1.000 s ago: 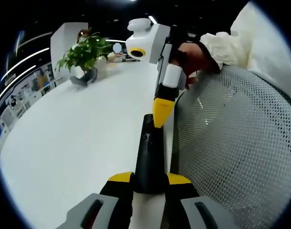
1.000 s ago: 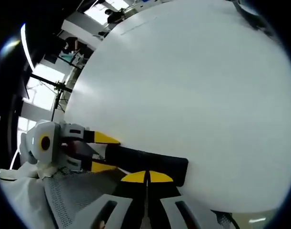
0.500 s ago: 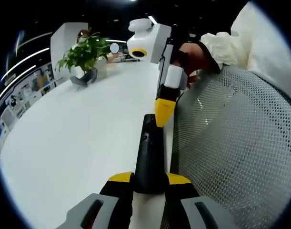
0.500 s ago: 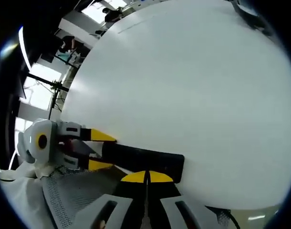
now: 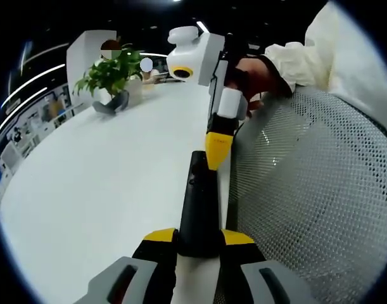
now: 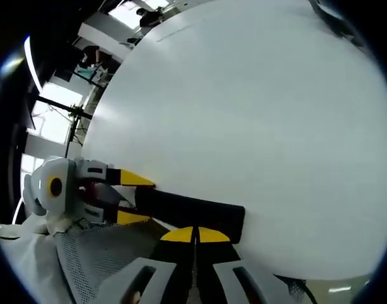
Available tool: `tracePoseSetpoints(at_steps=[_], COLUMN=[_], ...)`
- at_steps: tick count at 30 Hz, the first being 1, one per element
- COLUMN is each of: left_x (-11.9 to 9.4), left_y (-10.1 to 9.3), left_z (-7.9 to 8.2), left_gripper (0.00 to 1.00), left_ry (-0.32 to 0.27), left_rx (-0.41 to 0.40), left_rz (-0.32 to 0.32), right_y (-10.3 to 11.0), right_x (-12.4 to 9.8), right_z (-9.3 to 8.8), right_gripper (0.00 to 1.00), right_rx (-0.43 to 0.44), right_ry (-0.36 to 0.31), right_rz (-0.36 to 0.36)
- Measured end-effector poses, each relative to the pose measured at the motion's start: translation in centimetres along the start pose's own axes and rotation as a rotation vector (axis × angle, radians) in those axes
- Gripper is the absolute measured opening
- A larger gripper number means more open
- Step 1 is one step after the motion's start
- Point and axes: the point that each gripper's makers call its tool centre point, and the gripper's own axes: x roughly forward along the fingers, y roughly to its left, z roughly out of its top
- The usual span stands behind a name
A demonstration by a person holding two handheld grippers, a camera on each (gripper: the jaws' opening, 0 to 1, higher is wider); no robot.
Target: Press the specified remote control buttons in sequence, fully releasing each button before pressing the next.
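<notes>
A long black remote (image 5: 198, 202) lies along the white table's edge, with my left gripper (image 5: 198, 237) shut on its near end, one yellow fingertip (image 5: 160, 235) on each side. My right gripper (image 5: 216, 152) comes down from above, shut, its yellow tip meeting the remote's far end. I cannot tell whether it pushes down. In the right gripper view the remote (image 6: 187, 212) lies crosswise. My right gripper (image 6: 195, 234) is shut at its edge. The left gripper (image 6: 128, 198) clamps the remote's left end.
The white table (image 5: 104, 183) spreads left and away, with a potted plant (image 5: 111, 76) at its far end. A grey mesh chair back (image 5: 307, 196) stands close on the right. A person's white sleeve (image 5: 307, 54) reaches in above it.
Almost nothing: the right gripper's tip stays at the remote's far end, and the left gripper keeps its hold. The right gripper view has shifted slightly.
</notes>
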Motion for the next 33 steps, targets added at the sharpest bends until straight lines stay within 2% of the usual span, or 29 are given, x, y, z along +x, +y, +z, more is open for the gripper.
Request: tracePoseSetpoints(at_steps=[10, 18, 20, 28, 31, 33], left_x=[0.0, 0.0, 0.0, 0.0, 0.0, 0.0], left_y=[0.0, 0.0, 0.0, 0.0, 0.0, 0.0], left_z=[0.0, 0.0, 0.0, 0.0, 0.0, 0.0], left_gripper=[0.25, 0.25, 0.25, 0.25, 0.25, 0.25], left_ry=[0.0, 0.003, 0.004, 0.005, 0.005, 0.005], left_rx=[0.002, 0.007, 0.007, 0.01, 0.01, 0.009], left_rz=[0.001, 0.0, 0.0, -0.002, -0.001, -0.001], right_y=[-0.1, 0.2, 0.2, 0.9, 1.2, 1.1], right_x=[0.0, 0.0, -0.1, -0.6, -0.3, -0.2], right_z=[0.1, 0.0, 0.1, 1.4, 1.3, 1.1], right_gripper=[0.0, 0.0, 0.0, 0.0, 0.0, 0.0], right_rx=[0.024, 0.001, -0.006, -0.018, -0.004, -0.012], right_ry=[0.005, 0.008, 0.002, -0.092, -0.087, -0.07], right_rz=[0.04, 0.021, 0.018, 0.049, 0.073, 0.06])
